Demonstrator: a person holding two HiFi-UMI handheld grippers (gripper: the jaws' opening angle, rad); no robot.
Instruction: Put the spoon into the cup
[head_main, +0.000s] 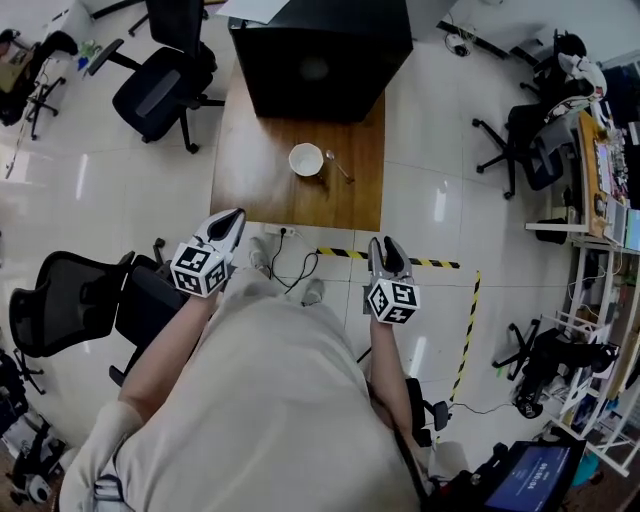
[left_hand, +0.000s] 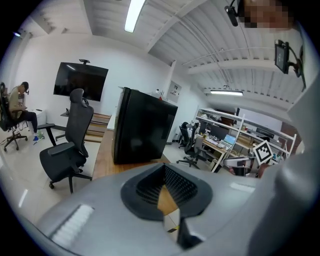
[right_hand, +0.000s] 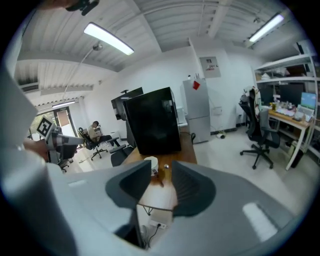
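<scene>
Left gripper (head_main: 236, 216) fingertips closed together on nothing, right gripper (head_main: 387, 246) jaws partly apart and empty, both over open floor (head_main: 440, 210) short of table's (head_main: 250, 190) near edge, cup (head_main: 306, 159) mid-table, spoon (head_main: 338, 166) lying just right of it, black box (head_main: 320, 60) filling table's far end

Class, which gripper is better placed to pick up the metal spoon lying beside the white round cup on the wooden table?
Right. The metal spoon lies on the white cup's right, nearer the right gripper, whose jaws stand apart.
</scene>
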